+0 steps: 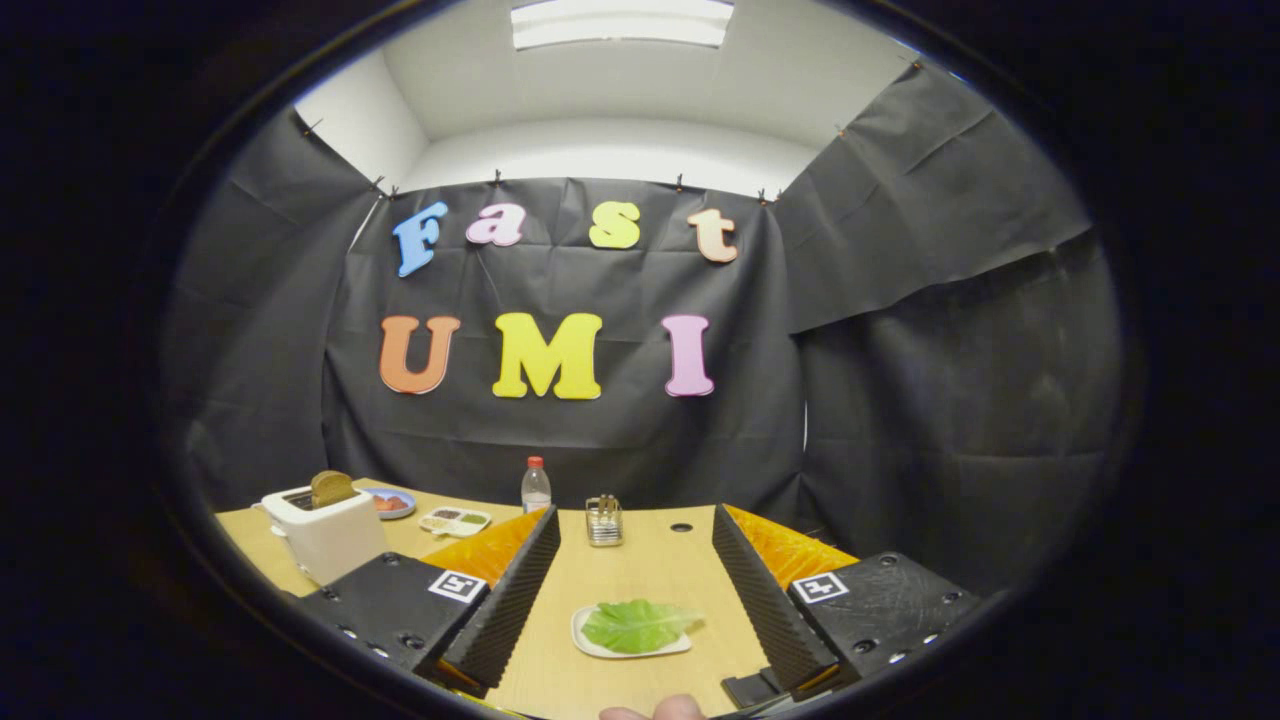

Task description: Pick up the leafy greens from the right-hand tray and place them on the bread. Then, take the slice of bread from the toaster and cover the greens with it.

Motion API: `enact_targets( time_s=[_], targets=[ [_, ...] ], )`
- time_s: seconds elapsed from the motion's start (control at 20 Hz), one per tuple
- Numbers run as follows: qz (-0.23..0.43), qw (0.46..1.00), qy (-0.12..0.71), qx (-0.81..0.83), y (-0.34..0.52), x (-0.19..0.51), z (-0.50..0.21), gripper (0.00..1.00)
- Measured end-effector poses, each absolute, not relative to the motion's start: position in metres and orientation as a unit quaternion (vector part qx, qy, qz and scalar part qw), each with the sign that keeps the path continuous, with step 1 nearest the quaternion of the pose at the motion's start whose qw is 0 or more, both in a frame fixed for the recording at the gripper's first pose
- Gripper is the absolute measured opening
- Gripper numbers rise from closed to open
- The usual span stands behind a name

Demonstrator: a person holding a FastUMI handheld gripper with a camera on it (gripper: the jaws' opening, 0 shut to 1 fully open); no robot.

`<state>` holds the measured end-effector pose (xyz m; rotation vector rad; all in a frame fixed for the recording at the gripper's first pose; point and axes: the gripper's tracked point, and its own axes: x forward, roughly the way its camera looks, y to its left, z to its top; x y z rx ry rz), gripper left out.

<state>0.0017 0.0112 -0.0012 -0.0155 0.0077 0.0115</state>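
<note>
One leaf of greens (pixel 637 624) lay flat on one small white tray (pixel 590 645), which sat on the wooden table (pixel 640 560). The leaf covered most of the tray, its tip reaching just past the tray's far right rim. Leaf and tray lay between the two fingers of the gripper (pixel 636 540), nearer their roots than their tips and a little closer to the right finger's side of the gap, with bare table showing on either side. Neither finger touched the leaf or the tray.

The gripper stood wide open, its two fingers splayed well apart with nothing held between them. Each finger's base carried one square marker, two in all.

Beyond the fingertips, roughly on the line between them, stood one small metal rack (pixel 604 520), and just to its left one clear plastic bottle (pixel 536 486) with a red cap. One dark round hole (pixel 681 526) was set in the table near the rack.

Off past the left finger stood one white toaster (pixel 325 535) with one slice of brown bread (pixel 331 488) sticking up out of its slot. Behind the toaster lay one blue plate (pixel 392 503) with something reddish on it, too small to make out. Between that plate and the bottle lay one pale divided tray (pixel 455 520) holding small bits of food.

At the near edge of the table, fingertips of a person's hand (pixel 655 711) showed.
</note>
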Motion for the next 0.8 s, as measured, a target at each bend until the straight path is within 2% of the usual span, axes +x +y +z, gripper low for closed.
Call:
enact_targets(
  time_s=[0.4,0.8],
  targets=[
    [-0.003,1.0,0.007,-0.011,0.006,0.001,-0.006,0.95],
    [-0.026,0.998,0.05,-0.016,-0.022,0.017,-0.053,0.95]
  ],
)
